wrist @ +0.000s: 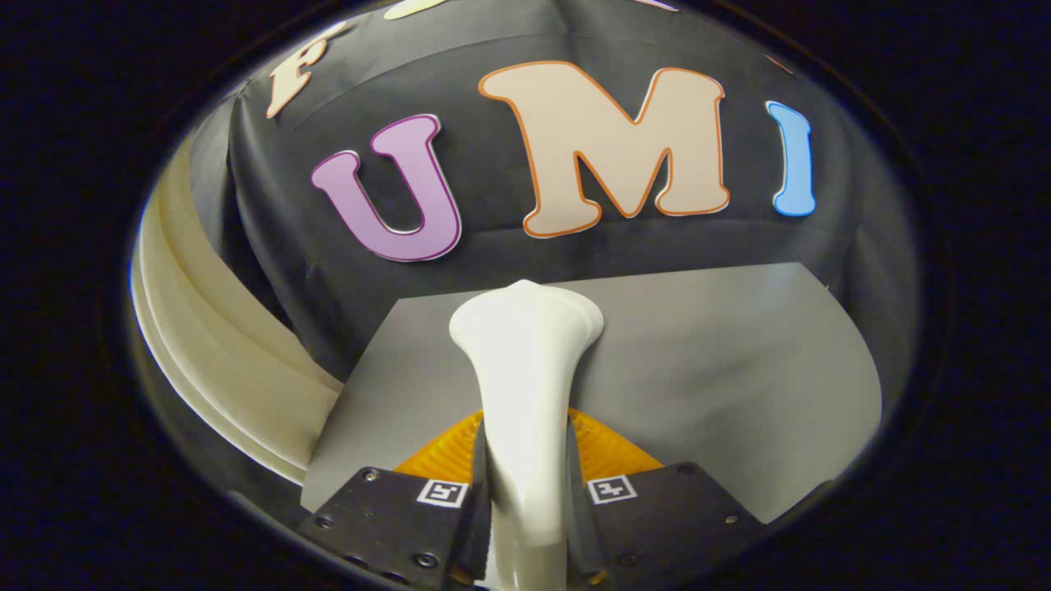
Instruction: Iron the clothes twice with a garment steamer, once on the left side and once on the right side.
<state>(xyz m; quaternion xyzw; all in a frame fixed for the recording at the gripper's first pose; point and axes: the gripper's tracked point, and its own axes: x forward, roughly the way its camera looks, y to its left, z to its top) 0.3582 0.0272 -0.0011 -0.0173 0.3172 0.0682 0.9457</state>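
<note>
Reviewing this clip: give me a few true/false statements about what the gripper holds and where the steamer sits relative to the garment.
1. The gripper is shut on the white steamer. True.
2. The steamer's flared head points away, over the grey garment. True.
3. The steamer lies loose on the garment, beyond the fingers. False: its handle sits between the fingers, both pressing on it.
4. The garment is bright red. False: it is grey, lying fairly flat.
5. A cream curved object sits left of the garment. True.

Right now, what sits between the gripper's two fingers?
In the gripper view, the white plastic garment steamer stands clamped between the fingers of the gripper, its flared head reaching over the grey garment beyond them.
</note>
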